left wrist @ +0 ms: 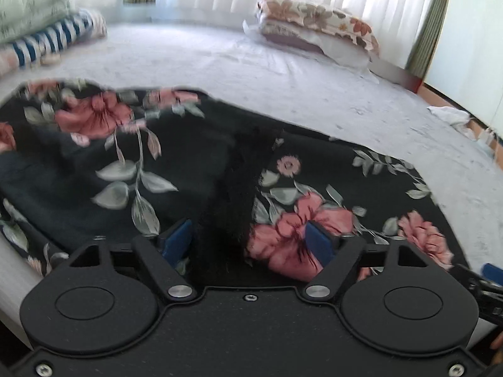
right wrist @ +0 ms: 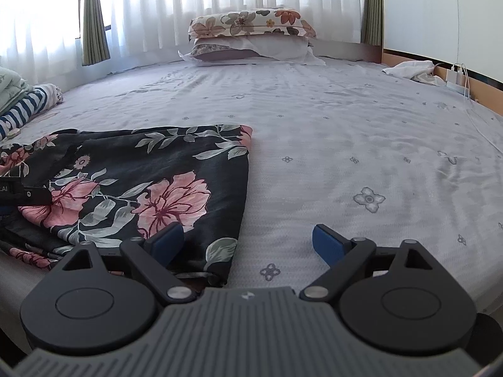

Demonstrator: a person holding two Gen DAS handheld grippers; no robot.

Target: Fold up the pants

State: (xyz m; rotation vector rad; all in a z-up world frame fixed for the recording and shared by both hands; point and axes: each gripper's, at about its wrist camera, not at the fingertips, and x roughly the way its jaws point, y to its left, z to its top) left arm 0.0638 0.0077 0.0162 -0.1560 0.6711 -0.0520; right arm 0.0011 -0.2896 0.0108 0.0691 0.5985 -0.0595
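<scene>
Black pants with pink flowers and grey leaves (left wrist: 125,157) lie folded on the bed, and they fill the lower left of the right wrist view (right wrist: 141,172). My left gripper (left wrist: 248,238) hangs low over them with its blue pads apart. A raised ridge of black cloth stands between the pads, and neither pad presses on it. My right gripper (right wrist: 248,238) is open over the pants' near right corner, its left finger above the cloth and its right finger above bare sheet. Part of the left gripper (right wrist: 25,193) shows at the left edge of the right wrist view.
A pale grey patterned sheet (right wrist: 345,157) covers the bed. Two stacked pillows (right wrist: 251,34) lie at the far end by the curtains. Folded striped laundry (right wrist: 28,106) sits at the far left. A white cloth (right wrist: 408,69) and a charger with cable (right wrist: 456,78) lie at the right edge.
</scene>
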